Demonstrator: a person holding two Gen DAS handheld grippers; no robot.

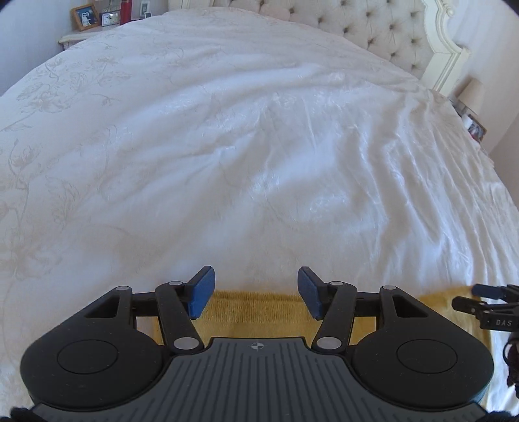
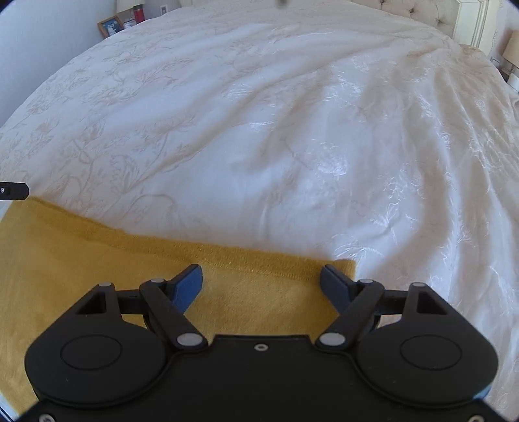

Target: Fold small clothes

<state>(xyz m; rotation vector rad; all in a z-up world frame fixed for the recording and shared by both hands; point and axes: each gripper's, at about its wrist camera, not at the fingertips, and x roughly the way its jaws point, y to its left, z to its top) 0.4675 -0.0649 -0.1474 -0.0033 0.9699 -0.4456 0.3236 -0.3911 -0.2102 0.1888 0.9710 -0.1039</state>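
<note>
A mustard-yellow knitted garment (image 1: 253,308) lies flat on the white bedspread (image 1: 259,146). My left gripper (image 1: 256,292) hovers over the garment's far edge, open, with nothing between its blue pads (image 1: 202,292). In the right wrist view the garment (image 2: 97,259) spreads across the lower left, its far right corner near the right finger. My right gripper (image 2: 262,285) is open above that edge, and its pads grip nothing. The right gripper (image 1: 486,305) also shows at the right edge of the left wrist view. Part of the left gripper (image 2: 13,191) pokes in at the left of the right wrist view.
A tufted headboard (image 1: 373,29) stands at the bed's far end. A nightstand (image 1: 74,37) at the far left carries a photo frame (image 1: 85,17) and a red bottle (image 1: 126,11). A lamp (image 1: 472,95) stands at the far right. Wrinkled bedspread (image 2: 292,146) stretches ahead.
</note>
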